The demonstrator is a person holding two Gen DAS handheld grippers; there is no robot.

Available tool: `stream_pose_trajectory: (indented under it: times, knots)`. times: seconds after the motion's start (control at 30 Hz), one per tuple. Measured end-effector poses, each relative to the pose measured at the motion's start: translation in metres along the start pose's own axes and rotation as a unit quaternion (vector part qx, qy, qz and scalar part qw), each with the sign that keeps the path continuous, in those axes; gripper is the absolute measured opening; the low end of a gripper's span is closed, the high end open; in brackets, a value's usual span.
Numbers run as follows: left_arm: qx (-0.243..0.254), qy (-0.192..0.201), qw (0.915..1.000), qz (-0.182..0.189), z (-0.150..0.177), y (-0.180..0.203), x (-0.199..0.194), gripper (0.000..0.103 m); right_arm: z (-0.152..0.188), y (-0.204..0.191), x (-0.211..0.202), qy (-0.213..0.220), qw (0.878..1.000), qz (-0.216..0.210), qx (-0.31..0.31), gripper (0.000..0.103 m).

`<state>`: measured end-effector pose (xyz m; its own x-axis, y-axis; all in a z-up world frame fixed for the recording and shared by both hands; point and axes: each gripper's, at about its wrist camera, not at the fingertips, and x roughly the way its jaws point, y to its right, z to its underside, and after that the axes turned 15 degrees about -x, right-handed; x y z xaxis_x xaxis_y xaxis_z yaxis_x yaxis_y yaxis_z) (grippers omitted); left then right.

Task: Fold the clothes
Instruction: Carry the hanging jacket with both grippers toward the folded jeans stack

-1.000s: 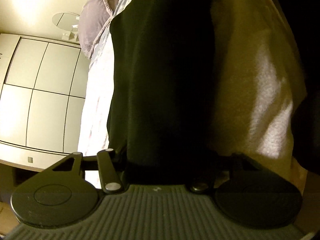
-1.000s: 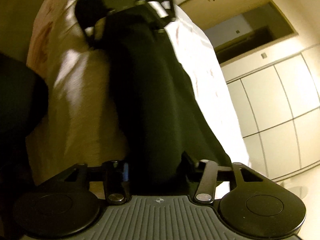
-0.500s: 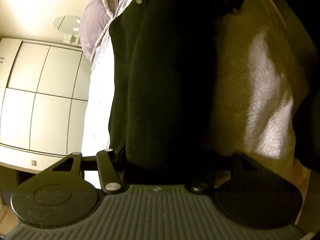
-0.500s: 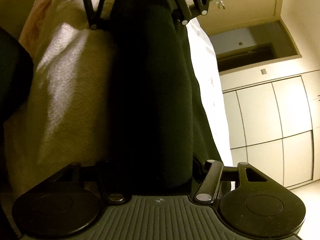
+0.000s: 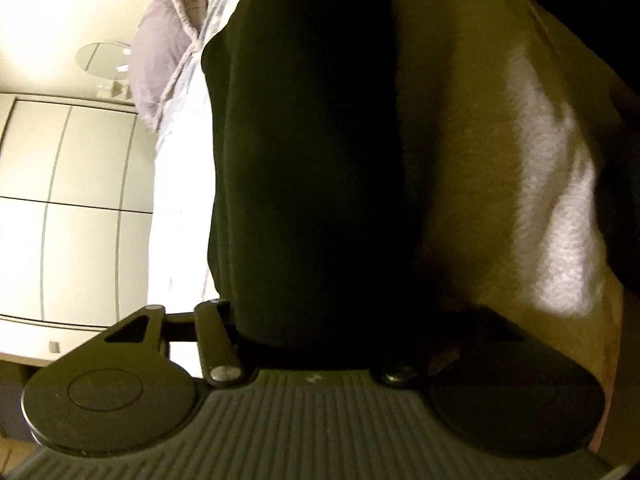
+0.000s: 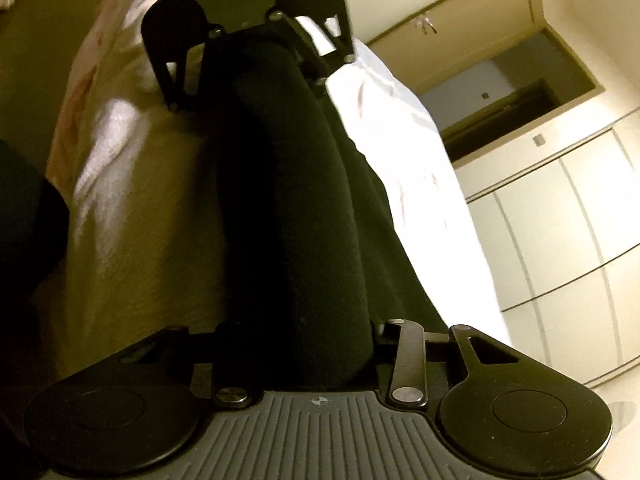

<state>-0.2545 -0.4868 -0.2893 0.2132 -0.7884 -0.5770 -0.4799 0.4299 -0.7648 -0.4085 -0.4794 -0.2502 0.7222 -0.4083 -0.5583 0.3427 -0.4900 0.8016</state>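
Spanning both views: dark garment (image 5: pixel 312 168), bunched into a thick roll over the bed (image 6: pixel 400 140), beige blanket (image 5: pixel 480 200) alongside. Left hand-held gripper (image 6: pixel 256 64) closed on the roll's far end, seen from the right wrist view; jaws just closing. Right hand-held gripper (image 6: pixel 304 344) clamped on the near end, fabric filling the gap; jaws just closing too. Fingertips hidden under cloth. White cupboards (image 6: pixel 560 220) behind.

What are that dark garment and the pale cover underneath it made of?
Dark, almost black garment: seemingly a thick, matte knit or fleece, given its soft fuzzy surface without shine. Pale cream bed cover: likely a textured woven or quilted cotton, given its fine pebbly grain.
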Motion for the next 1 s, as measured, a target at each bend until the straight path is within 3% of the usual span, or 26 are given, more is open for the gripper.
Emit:
stream_pose_trajectory:
  times: [0.23, 0.43, 0.67, 0.8, 1.0]
  knots:
    - [-0.012, -0.026, 0.9980, 0.057, -0.019, -0.041, 0.005, 0.039, -0.008, 0.036, -0.006, -0.018, 0.997, -0.077, 0.008, 0.038]
    - [-0.039, -0.045, 0.9918, 0.113, -0.051, -0.109, -0.010, 0.036, -0.031, 0.111, -0.019, -0.062, 0.988, -0.144, 0.009, 0.037]
    - [-0.069, -0.051, 0.9814, 0.172, -0.088, -0.185, -0.043, 0.035, -0.050, 0.193, -0.066, -0.086, 0.975, -0.206, 0.007, 0.036]
    - [-0.073, -0.048, 0.9767, 0.196, -0.107, -0.219, -0.054, 0.034, -0.055, 0.229, -0.090, -0.099, 0.969, -0.225, 0.025, 0.036]
    - [-0.050, -0.024, 0.9790, 0.196, -0.139, -0.265, -0.053, 0.034, -0.056, 0.269, -0.116, -0.122, 0.968, -0.215, 0.052, 0.036]
